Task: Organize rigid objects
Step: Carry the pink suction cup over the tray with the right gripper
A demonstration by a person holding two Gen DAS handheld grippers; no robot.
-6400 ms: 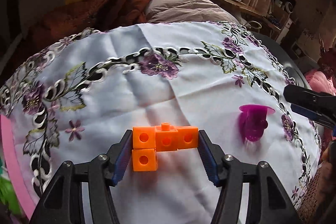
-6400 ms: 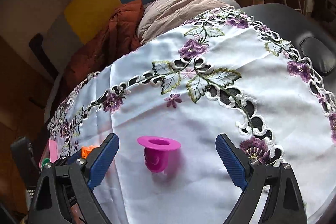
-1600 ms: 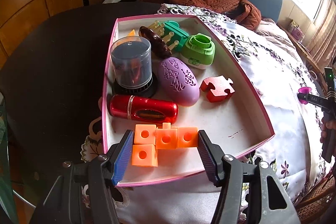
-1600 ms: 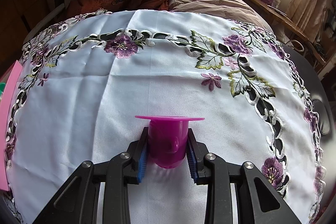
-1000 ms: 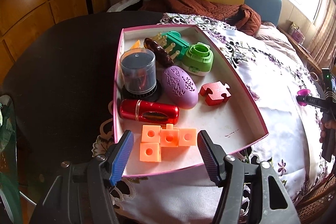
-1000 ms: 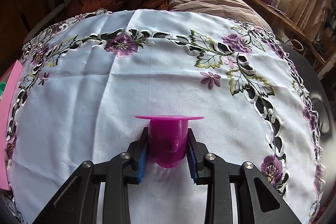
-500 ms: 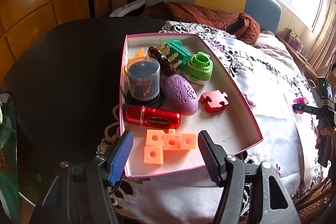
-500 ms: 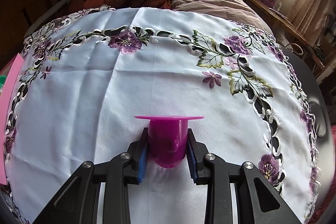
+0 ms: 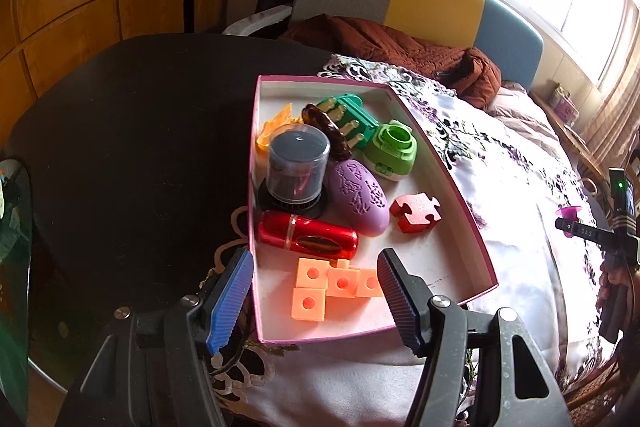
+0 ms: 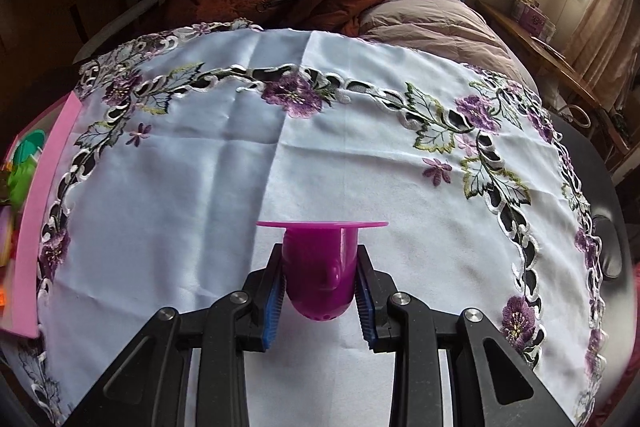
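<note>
Right gripper [image 10: 320,281] jaws clamped on magenta flanged cup [image 10: 320,267], clear of tablecloth [image 10: 200,187]. Left gripper [image 9: 314,293] jaws open, empty, above orange blocks [image 9: 332,285] in pink box [image 9: 452,179]. Best carried level, over the box wall, released into bare floor.

Tablecloth [image 10: 224,195]: white, embroidered with purple flowers and green leaves. Box [image 9: 452,183]: pink rim, white inside; holds orange blocks [image 9: 332,285], red puzzle piece [image 9: 416,211], purple egg shape [image 9: 358,195], shiny red tube [image 9: 306,239]. Cup [image 10: 318,269] magenta; pads [image 10: 273,301] blue.
</note>
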